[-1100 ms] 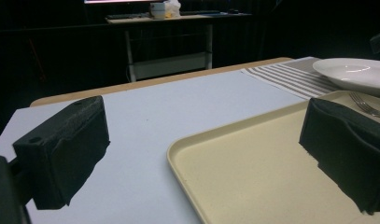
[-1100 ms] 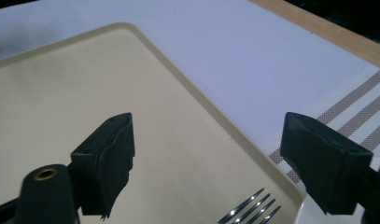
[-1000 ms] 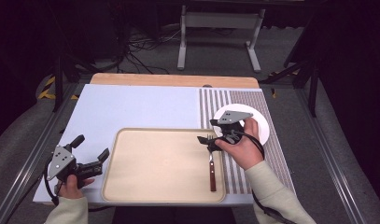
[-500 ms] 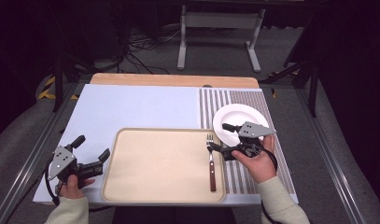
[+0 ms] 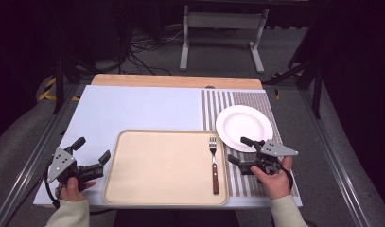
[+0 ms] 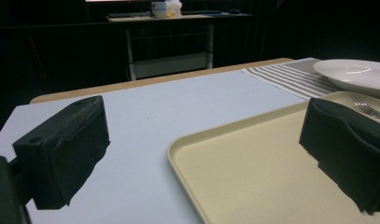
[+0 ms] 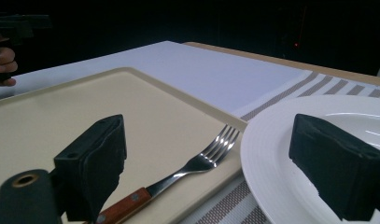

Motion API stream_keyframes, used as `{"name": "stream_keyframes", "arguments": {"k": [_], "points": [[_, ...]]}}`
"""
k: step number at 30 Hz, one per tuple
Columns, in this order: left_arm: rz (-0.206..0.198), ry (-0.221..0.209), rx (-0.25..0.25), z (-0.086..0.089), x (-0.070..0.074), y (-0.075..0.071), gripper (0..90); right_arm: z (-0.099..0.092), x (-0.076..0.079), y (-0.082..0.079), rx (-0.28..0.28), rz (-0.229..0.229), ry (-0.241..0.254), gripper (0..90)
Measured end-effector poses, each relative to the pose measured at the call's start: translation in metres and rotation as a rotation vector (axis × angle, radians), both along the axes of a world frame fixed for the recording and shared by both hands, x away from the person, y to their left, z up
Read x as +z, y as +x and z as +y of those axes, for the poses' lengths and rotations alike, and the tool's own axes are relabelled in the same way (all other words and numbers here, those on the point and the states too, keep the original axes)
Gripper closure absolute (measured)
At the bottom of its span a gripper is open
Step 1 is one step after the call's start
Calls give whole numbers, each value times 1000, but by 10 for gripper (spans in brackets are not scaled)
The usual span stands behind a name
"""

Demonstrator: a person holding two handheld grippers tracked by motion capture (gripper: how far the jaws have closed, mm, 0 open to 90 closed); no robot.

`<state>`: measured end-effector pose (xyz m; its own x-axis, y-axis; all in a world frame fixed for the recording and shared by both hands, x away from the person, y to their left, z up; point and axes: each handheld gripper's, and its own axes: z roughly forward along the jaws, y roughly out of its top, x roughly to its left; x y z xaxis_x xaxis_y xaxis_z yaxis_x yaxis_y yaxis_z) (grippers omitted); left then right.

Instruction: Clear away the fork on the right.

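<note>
The fork [image 5: 214, 164] is seen lying flat at the right edge of the tray [image 5: 147, 189], tines pointed away toward the far side, wooden handle toward the person. That spot seems chosen so it can be reached from the right without crossing the tray.

The right gripper [image 5: 237, 152] is held low just right of the fork, on the striped placemat [image 5: 228, 101], its jaws spread wide and pinching nothing. In the right gripper view the fork [image 7: 197, 163] is framed between those 2 jaws, so a side-on approach to the handle is judged likely.

The left gripper [image 5: 91, 153] is parked just off the tray's left rim, jaws likewise spread and empty, apparently kept clear of the work.

The white plate [image 5: 243, 127] is noted close behind the right gripper, its rim near the fork's tines; it is the 1 thing that could be nudged. The tray's raised lip stands between gripper and fork, and the rest of the pale tabletop [image 5: 143, 106] is bare.
</note>
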<state>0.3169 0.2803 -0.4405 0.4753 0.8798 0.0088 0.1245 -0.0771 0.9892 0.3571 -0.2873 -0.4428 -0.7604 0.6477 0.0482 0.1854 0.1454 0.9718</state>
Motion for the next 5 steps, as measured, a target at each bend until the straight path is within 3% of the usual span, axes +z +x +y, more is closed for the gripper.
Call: {"name": "stream_keyframes", "arguments": {"k": [5], "points": [[-2,1,0,0,0,0,20,-5,-2,-6,-11,-17,-6,115]]}}
